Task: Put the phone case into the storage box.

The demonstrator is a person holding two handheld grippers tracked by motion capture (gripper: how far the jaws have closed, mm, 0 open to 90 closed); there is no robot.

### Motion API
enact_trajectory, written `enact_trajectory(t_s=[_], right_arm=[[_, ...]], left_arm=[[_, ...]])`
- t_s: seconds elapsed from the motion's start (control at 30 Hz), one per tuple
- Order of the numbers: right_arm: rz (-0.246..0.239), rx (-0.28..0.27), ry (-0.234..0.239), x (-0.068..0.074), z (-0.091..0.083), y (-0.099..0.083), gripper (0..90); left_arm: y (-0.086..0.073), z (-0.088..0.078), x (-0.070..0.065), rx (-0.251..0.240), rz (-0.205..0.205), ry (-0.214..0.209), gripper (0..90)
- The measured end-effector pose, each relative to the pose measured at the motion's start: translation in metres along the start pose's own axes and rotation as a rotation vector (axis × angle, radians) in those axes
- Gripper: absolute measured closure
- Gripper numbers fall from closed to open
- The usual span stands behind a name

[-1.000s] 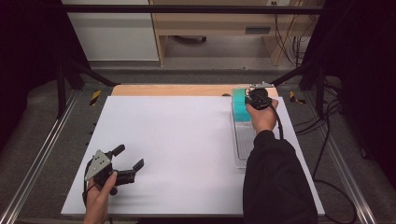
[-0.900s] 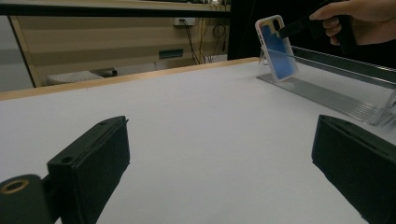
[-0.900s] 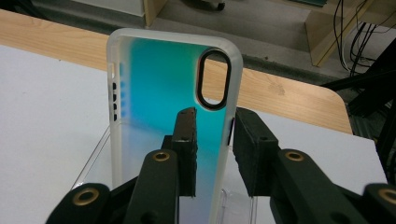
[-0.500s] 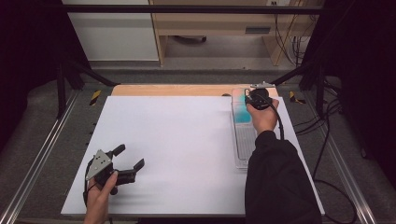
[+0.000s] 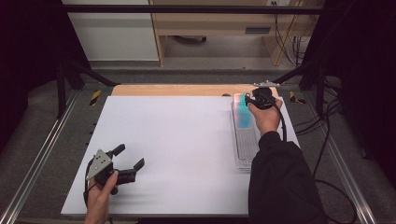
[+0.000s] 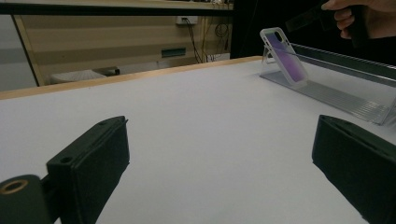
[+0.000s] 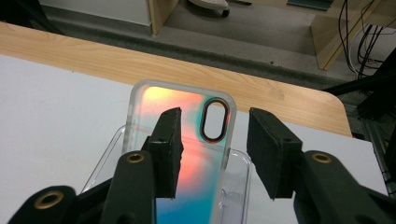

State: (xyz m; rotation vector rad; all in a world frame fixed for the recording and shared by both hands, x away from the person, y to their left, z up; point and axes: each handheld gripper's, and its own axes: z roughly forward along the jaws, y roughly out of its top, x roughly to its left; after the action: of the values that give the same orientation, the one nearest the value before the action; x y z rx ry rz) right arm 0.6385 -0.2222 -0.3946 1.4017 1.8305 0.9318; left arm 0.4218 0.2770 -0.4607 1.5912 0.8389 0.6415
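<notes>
One phone case (image 7: 180,154) in clear rack (image 5: 246,144)

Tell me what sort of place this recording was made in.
Probably a lab recording rig, not a home: a white table inside a metal frame, loose cables on grey floor, and a phone case in a clear rack.

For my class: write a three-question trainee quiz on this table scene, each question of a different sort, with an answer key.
1. True or false: the phone case lies flat on the white table.
2. Where does the left gripper sit? A: near the table's front left; B: over the clear stand; C: on the floor.
3. Fill in: the right gripper has its jaws ____ around one edge of the case.

Key: 1 false, it leans propped in the stand; 2 A; 3 open.
</notes>
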Motion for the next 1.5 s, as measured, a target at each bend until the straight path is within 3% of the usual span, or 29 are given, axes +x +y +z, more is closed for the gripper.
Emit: enact_trajectory(t_s=[0.3,0.6,1.13,1.5], right_arm=[[0.033,-0.003,0.012,-0.001,-0.010,0.002,43.8],[0.082,-0.008,0.057,0.003,-0.024,0.008,37.6],[0.161,0.013,0.094,-0.003,-0.037,0.011,14.8],[0.174,-0.026,0.108,-0.002,-0.052,0.016,7.4]], left_arm=[[0.000,0.000,-0.001,0.002,0.002,-0.006,3.0],[0.000,0.000,-0.001,0.001,-0.009,-0.005,2.8],[0.000,0.000,-0.001,-0.003,-0.003,-0.010,2.3],[0.000,-0.001,-0.001,-0.005,-0.006,-0.009,2.1]])
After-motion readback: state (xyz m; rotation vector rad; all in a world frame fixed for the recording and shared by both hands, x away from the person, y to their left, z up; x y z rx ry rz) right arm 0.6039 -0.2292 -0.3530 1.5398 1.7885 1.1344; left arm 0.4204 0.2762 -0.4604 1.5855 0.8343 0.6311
